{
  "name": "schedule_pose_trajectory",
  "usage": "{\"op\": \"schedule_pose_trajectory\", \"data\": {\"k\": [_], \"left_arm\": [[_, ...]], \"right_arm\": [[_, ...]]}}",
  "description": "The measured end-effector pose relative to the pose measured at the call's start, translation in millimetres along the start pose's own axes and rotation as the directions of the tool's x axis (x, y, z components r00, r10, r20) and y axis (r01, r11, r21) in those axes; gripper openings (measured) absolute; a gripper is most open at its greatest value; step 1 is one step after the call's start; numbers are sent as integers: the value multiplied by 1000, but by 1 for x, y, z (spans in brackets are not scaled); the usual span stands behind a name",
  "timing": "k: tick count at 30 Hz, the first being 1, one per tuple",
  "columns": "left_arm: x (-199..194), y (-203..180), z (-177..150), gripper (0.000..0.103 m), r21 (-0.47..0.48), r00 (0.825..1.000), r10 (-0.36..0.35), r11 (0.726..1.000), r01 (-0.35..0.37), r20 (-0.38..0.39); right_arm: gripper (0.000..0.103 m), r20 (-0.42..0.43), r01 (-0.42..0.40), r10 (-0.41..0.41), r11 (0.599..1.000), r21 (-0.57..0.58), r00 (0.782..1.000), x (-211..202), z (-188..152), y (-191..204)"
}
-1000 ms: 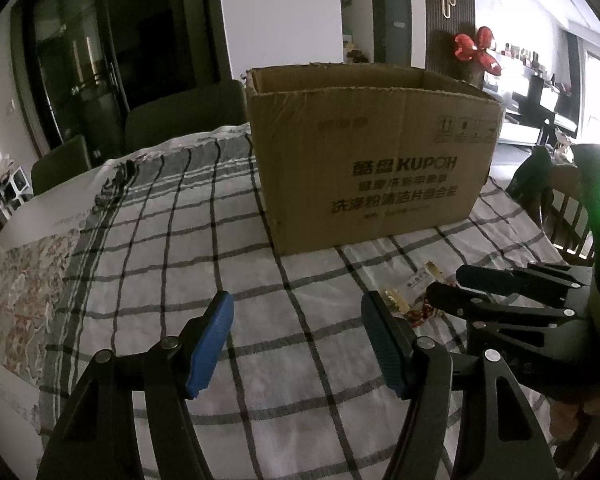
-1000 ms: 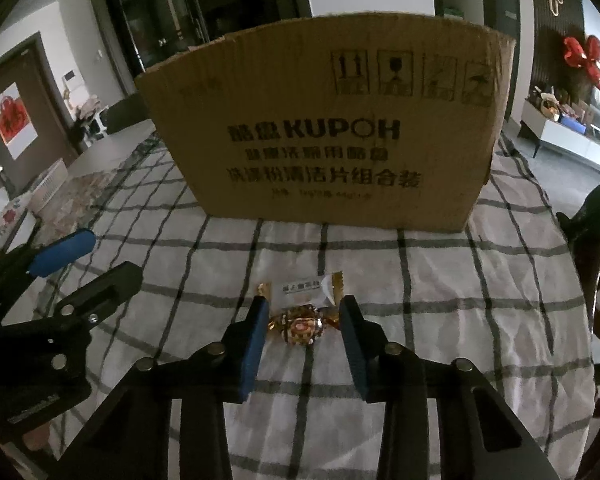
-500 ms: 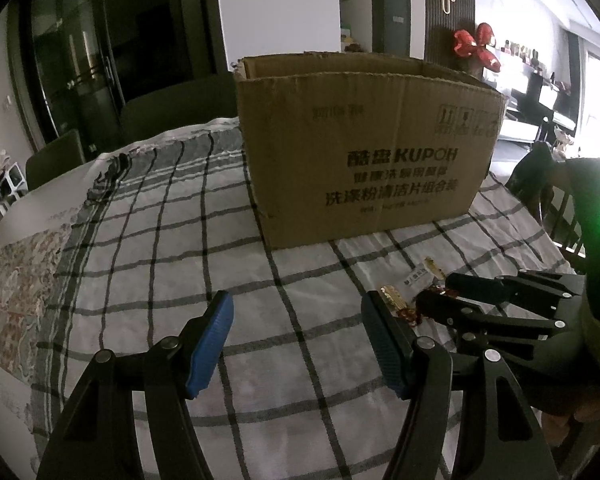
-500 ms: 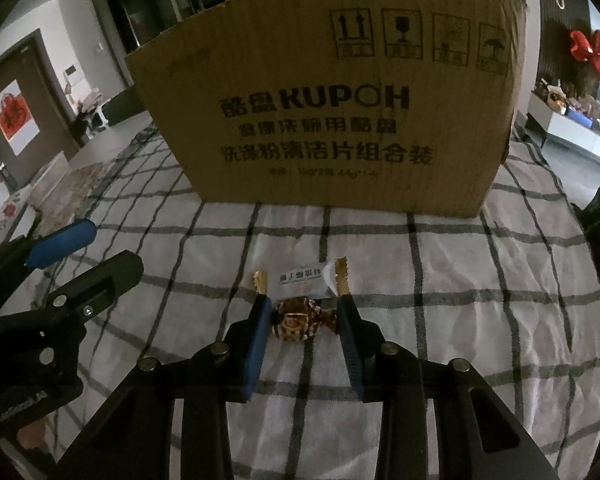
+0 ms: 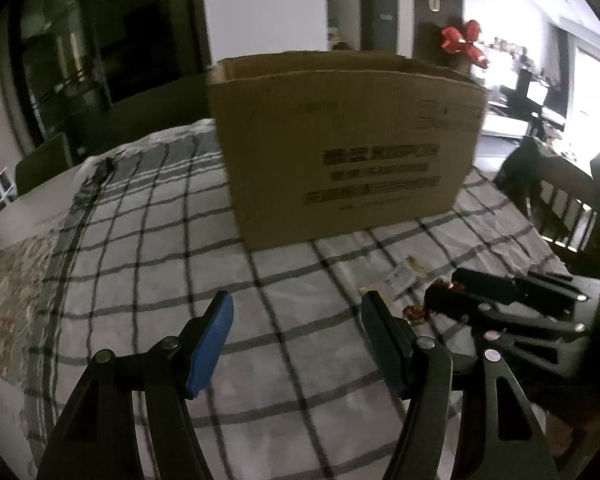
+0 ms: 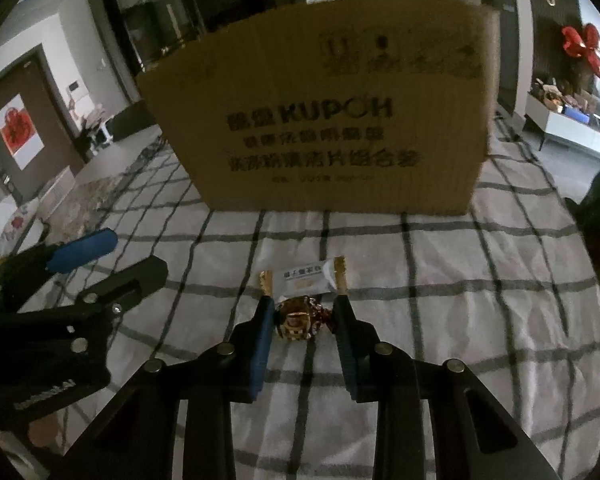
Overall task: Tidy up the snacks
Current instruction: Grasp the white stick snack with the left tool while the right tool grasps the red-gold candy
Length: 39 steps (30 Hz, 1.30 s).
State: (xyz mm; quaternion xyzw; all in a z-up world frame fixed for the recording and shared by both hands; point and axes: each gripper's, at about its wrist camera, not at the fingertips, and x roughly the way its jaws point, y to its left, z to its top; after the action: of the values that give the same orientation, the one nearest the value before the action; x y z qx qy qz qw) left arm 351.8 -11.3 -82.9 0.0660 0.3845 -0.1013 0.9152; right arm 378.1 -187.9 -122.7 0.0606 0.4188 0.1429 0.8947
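While the right tool sat low in the middle of the right wrist view, its blue-padded fingers bracketed a small brown-and-gold wrapped candy lying on the checked cloth of the counter. The left pad stood just beside the wrapper and the right one near its twisted end, but whether they pressed on it could not be told. Just beyond the candy, toward the centre of the frame, lay a white snack bar with gold ends. The cardboard box filled the upper middle, open at the top in the left wrist view. The left tool was at the bottom of its own frame, spread wide with nothing between its fingers, above bare cloth.
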Motion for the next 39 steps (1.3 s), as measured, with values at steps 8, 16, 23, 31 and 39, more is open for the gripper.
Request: {"op": "schedule_pose_trajectory", "data": {"k": [8, 16, 23, 31, 39], "left_arm": [[19, -27, 5, 59, 177, 987, -162, 971, 161, -6], [44, -44, 11, 47, 269, 971, -233, 933, 238, -51], [59, -44, 13, 39, 250, 955, -284, 921, 298, -91], [69, -54, 13, 28, 268, 955, -278, 917, 297, -107], [69, -55, 11, 20, 266, 958, -269, 921, 285, -94]], "right_arm": [[31, 62, 126, -130, 990, 63, 990, -32, -2, -15], [31, 47, 146, -152, 983, 115, 987, -27, -5, -23], [30, 42, 148, -155, 980, 135, 987, -24, -5, -27], [30, 36, 132, -139, 977, 165, 990, -20, -7, -32], [30, 44, 130, -138, 979, 158, 989, -21, -6, -31]]}}
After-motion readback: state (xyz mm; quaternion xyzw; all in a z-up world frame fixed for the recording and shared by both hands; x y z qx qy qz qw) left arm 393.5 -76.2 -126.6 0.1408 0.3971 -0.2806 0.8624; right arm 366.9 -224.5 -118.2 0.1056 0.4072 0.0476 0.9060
